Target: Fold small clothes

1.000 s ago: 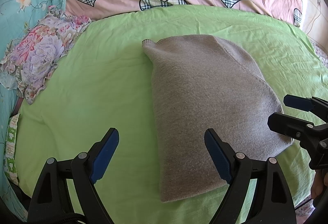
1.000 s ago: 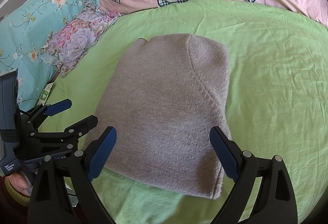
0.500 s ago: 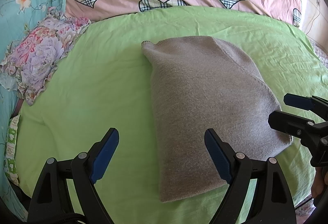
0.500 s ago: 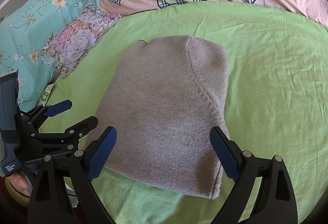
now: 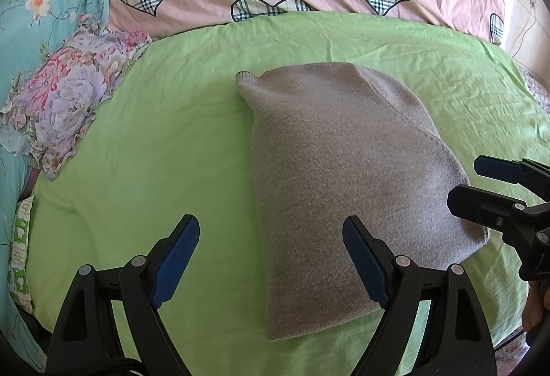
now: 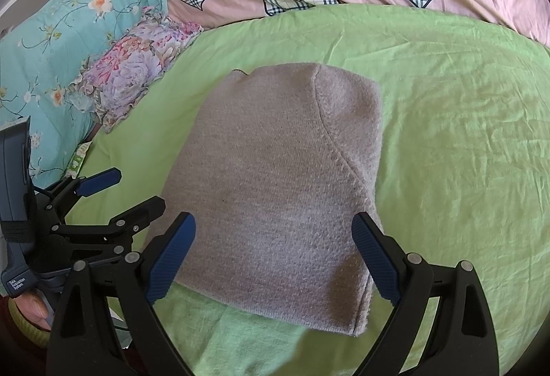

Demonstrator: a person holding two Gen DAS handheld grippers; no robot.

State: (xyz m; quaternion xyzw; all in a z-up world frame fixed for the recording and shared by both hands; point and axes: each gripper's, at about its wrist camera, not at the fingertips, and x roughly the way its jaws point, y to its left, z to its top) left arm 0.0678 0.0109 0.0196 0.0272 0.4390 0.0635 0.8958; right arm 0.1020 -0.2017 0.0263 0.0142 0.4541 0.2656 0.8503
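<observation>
Nothing has changed in the last second: our left gripper (image 5: 271, 259) and right gripper (image 6: 275, 259) both stay with jaws wide, holding nothing. The sweater (image 6: 285, 183) lies folded on the bed (image 6: 464, 135), just ahead of the jaws. We judge this fold finished.

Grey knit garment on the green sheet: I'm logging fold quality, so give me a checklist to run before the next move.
1. Grey knit garment lies flat, folded: ok.
2. Left claw open, empty: ok.
3. Right claw open, empty: ok.
4. Neither claw touches the garment: cannot tell.
5. Green sheet around the garment free of other items: ok.
6. Fold edges aligned underneath: cannot tell.
</observation>
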